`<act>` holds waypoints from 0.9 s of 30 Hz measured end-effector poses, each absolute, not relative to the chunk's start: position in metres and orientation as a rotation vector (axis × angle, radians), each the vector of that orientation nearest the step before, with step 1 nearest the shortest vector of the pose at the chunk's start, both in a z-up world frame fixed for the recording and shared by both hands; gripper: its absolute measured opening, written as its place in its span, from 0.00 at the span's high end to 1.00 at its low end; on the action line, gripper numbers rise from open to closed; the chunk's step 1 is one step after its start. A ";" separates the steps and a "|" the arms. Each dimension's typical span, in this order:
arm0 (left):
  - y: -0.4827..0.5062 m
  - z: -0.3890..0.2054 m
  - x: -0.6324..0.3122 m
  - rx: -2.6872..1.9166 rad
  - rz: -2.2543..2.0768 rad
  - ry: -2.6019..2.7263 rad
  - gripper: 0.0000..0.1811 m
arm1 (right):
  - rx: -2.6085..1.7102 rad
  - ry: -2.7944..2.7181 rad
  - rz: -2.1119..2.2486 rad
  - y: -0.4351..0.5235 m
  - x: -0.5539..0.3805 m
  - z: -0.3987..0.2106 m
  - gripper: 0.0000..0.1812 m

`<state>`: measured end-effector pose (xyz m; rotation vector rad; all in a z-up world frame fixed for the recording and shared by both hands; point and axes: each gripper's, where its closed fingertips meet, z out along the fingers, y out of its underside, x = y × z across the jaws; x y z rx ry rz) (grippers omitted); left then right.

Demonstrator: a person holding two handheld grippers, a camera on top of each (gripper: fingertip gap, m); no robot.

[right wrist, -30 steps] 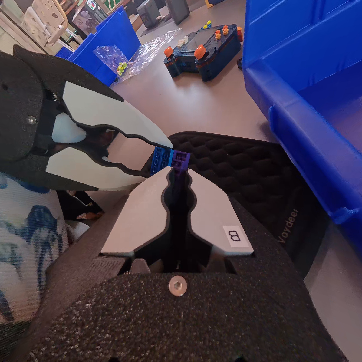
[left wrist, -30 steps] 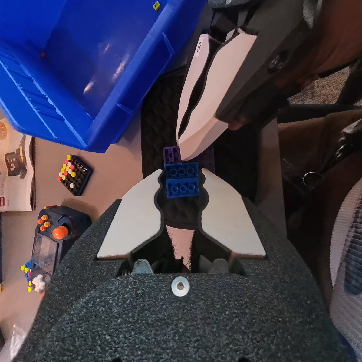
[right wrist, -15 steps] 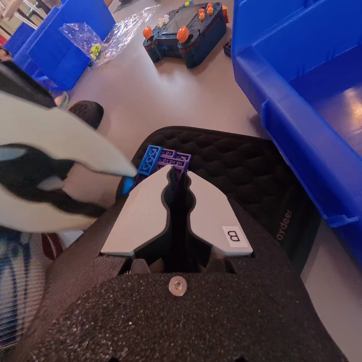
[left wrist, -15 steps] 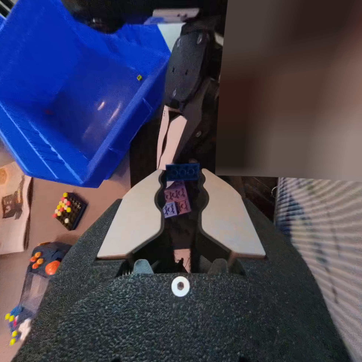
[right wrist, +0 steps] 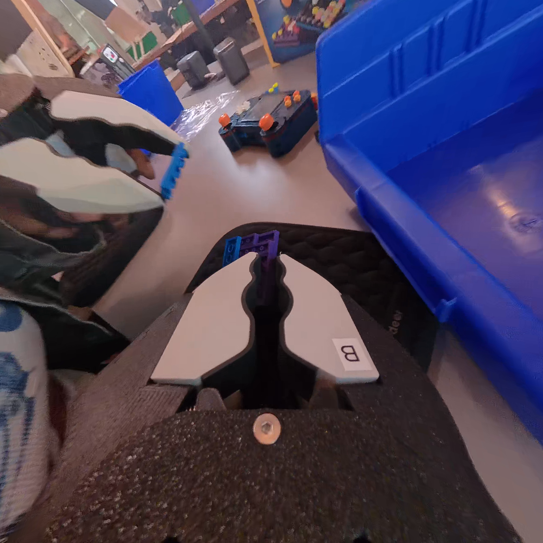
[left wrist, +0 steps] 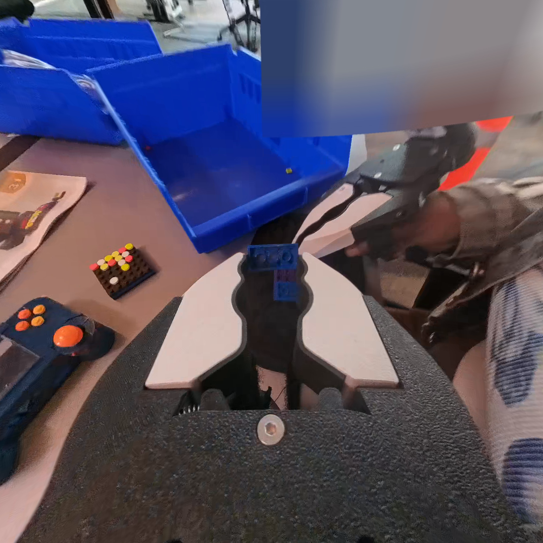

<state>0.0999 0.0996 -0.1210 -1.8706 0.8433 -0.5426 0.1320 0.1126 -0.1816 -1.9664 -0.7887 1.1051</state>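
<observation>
The big blue bin [left wrist: 235, 182] sits just ahead of the left gripper [left wrist: 271, 258] on the table [left wrist: 117, 223], and to the right of the right gripper [right wrist: 266, 255]; inside it only a tiny yellow piece [left wrist: 289, 170] and a small red speck [left wrist: 147, 147] show on the bare floor. More blue bins [left wrist: 58, 88] stand behind it to the left. A black quilted pad [right wrist: 338, 258] lies under and ahead of the right gripper, touching the big bin's near corner. A dark blue toy game console [right wrist: 270, 129] with orange knobs rests well ahead of the right gripper and down to the left of the left one, with a booklet [left wrist: 32, 211] and a small black plate of coloured studs [left wrist: 122, 270] farther along that side. The left gripper's jaws are part-way closed, pinching a blue brick [left wrist: 272, 257] at their tips. The right gripper's jaws are nearly closed on a purple brick cluster [right wrist: 260, 246] with a small blue brick [right wrist: 230, 251] stuck to its left side, held just above the pad.
</observation>
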 end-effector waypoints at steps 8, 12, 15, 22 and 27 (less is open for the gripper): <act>0.078 -0.079 0.026 -1.787 -0.463 0.637 0.83 | -1.882 -0.897 0.989 0.118 0.132 -0.182 0.94; 0.064 -0.060 -0.077 -1.870 -0.100 0.491 0.83 | -1.873 -0.914 0.965 0.118 0.132 -0.183 0.94; 0.037 -0.027 -0.178 -1.895 0.213 0.310 0.83 | -1.873 -0.932 0.969 0.117 0.131 -0.184 0.94; -0.023 -0.048 -0.390 -2.289 0.387 0.004 0.83 | -1.863 -0.965 0.970 0.116 0.130 -0.184 0.94; -0.036 -0.116 -0.454 -2.548 0.091 -0.209 0.78 | -1.864 -0.968 0.976 0.115 0.131 -0.184 0.94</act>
